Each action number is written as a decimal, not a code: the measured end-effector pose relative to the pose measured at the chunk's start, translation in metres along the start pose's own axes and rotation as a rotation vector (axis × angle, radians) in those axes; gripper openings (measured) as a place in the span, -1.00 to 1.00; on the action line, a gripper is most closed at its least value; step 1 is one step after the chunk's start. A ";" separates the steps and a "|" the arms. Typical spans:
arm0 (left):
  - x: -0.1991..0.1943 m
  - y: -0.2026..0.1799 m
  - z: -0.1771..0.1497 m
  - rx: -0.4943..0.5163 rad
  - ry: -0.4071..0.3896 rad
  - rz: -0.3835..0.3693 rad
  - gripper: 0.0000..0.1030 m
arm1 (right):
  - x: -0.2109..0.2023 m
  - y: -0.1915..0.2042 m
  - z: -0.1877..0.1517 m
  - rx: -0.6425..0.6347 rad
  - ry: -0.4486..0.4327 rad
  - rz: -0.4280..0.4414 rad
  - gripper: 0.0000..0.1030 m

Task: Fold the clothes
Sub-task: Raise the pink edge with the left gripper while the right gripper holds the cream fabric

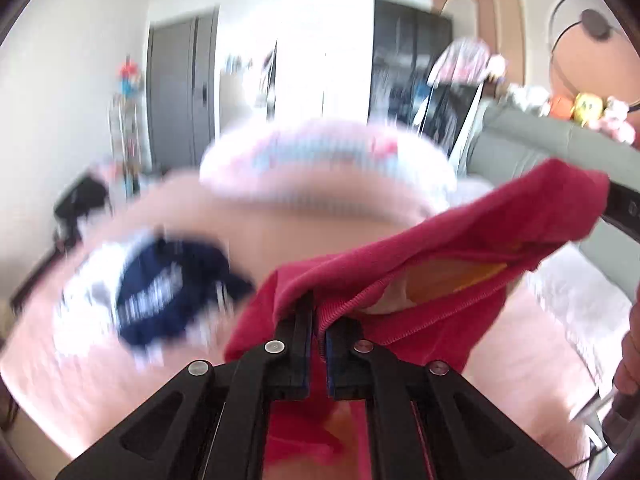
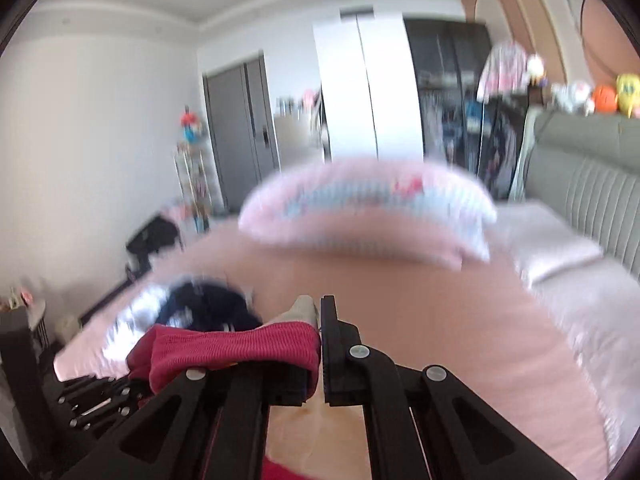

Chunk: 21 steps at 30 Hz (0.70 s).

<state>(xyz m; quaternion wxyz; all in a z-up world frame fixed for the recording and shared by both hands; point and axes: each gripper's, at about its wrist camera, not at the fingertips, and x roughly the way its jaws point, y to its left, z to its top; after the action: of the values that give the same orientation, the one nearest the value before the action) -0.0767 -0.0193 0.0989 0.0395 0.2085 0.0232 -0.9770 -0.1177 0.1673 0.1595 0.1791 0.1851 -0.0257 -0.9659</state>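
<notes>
Crimson knit is what we have in both claws: a red garment (image 1: 420, 248) hangs stretched between them above the pink bed (image 1: 312, 236). Starting at the far left, a dark chair (image 1: 80, 204) stands by the white wall, and nearer to us a navy and white garment (image 1: 160, 292) lies crumpled on the left part of the bed, blurred but plainly not folded. At centre, our left claw (image 1: 318, 320) is pinched narrow on a ribbed edge of the red garment, the cloth passing between its pads and draping below. Beyond it, at the far side of the bed, sits a pink and blue striped pillow (image 1: 320, 160). Rightward the red cloth rises to the other tool's black body (image 1: 624, 204) at the frame edge.

From the right wrist view, our right claw (image 2: 320, 344) is likewise drawn narrow on the red knit, which bunches over its left finger; a pale scrap, perhaps a label, sticks up just beyond, though we cannot tell for sure. Further right lie a pale quilt (image 2: 560, 248) and the grey headboard (image 2: 592, 176).

We judge the step to be lifting and spreading the garment before the first fold. Next, we think, it must be laid flat on clear bed, away from the navy piece, with both grips kept firm and the edge taut.
</notes>
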 end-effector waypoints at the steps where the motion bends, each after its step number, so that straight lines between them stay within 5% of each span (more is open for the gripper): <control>1: -0.011 -0.005 0.026 0.022 -0.064 -0.008 -0.92 | -0.010 -0.001 0.019 0.019 -0.052 -0.007 -0.99; 4: -0.052 -0.019 0.080 0.122 -0.250 -0.016 -0.91 | -0.051 -0.010 0.063 0.114 -0.215 0.015 -0.99; 6: -0.071 -0.025 0.090 0.172 -0.289 -0.041 -0.91 | -0.083 -0.016 0.073 0.160 -0.312 0.029 -0.90; 8: -0.083 -0.029 0.092 0.210 -0.287 -0.076 -0.91 | -0.100 -0.019 0.066 0.163 -0.316 -0.034 -0.68; 11: -0.057 -0.026 0.046 0.209 -0.065 -0.175 -0.90 | -0.080 -0.029 0.021 0.165 -0.140 -0.087 -0.64; 15: 0.001 -0.022 -0.062 0.159 0.270 -0.198 -0.91 | -0.008 -0.044 -0.094 0.120 0.311 -0.117 -0.63; 17: 0.010 -0.021 -0.093 0.147 0.343 -0.189 -0.91 | 0.010 -0.041 -0.137 0.085 0.436 -0.096 -0.63; 21: 0.003 -0.018 -0.113 0.136 0.355 -0.158 -0.92 | 0.018 -0.019 -0.162 -0.100 0.484 -0.099 -0.61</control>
<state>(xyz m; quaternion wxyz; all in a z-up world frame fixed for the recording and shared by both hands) -0.0354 0.0052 -0.0052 -0.0560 0.3770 -0.0200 -0.9243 -0.0804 0.1813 0.0003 0.1414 0.4031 0.0747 -0.9011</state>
